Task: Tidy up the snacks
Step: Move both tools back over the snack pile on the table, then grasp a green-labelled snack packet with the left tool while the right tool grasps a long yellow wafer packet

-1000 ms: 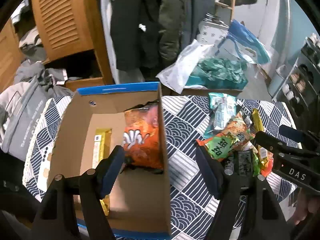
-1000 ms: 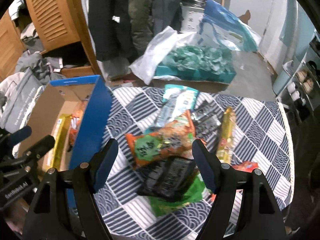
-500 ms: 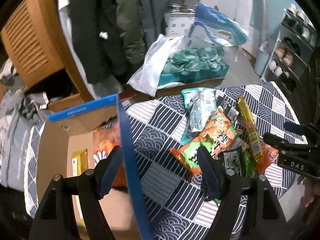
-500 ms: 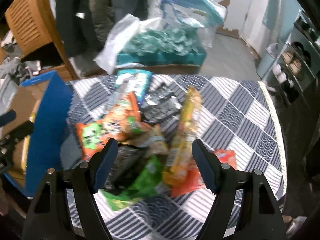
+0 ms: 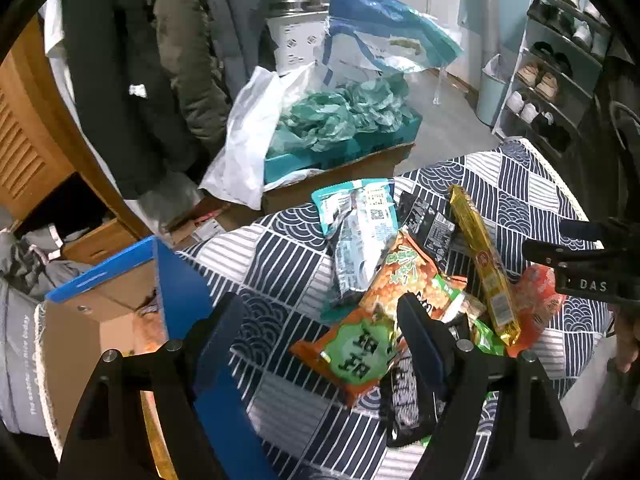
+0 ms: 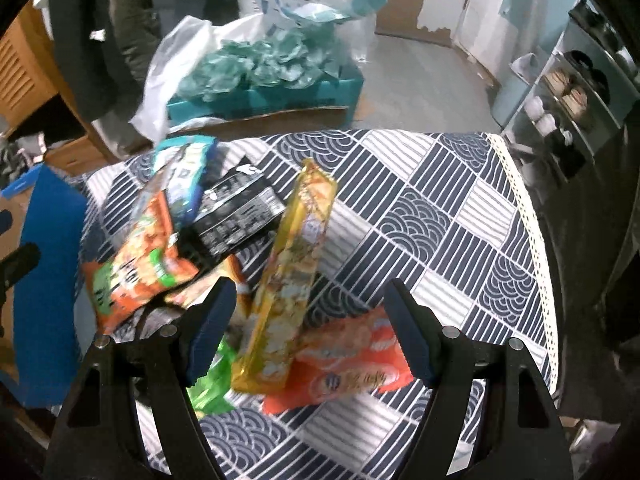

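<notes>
Snack packets lie heaped on a table under a blue-and-white patterned cloth (image 6: 448,216). The right gripper (image 6: 308,332) hangs over the heap with its jaws spread, holding nothing — beneath it lie a long yellow packet (image 6: 292,280), tilted across the pile, and a red-orange packet (image 6: 352,372) touching its lower end. The left gripper (image 5: 320,340), jaws likewise spread and empty, hangs above an orange-and-green packet (image 5: 360,356). A cardboard box with blue edges (image 5: 100,276) stands at the table's left — beside the heap.
</notes>
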Demonstrator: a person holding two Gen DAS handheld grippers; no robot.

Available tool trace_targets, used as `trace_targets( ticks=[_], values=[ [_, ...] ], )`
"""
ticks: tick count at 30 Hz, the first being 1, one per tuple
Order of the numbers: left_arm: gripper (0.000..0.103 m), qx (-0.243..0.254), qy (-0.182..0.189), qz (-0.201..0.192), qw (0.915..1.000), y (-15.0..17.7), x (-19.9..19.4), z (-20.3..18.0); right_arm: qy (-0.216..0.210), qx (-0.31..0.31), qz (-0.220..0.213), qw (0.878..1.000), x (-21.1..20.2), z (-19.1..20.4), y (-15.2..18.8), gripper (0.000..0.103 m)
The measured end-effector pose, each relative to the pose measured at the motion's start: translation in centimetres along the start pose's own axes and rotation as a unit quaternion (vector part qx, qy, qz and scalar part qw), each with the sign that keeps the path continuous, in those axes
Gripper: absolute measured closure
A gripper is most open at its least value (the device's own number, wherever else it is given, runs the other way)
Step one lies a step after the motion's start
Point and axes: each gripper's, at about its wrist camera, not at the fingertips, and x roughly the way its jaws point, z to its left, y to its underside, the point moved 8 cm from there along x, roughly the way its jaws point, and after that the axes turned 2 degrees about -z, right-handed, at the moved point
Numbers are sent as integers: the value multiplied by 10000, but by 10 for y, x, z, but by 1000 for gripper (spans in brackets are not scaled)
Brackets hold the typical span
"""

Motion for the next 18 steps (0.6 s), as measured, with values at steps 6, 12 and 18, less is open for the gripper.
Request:
trace_targets(
  ticks=[6,12,18],
  values=[
    [22,-59,241,90,9997,3,25,-11,-125,263,302,9991,35,1,-1,27],
    [22,14,333,147,9993,5,42,-15,-170,399,583,9974,64,4,8,27],
    [22,-251,508,287,9980,9,56,-14,-299,530,766,9952,80,7,14,27]
  ],
)
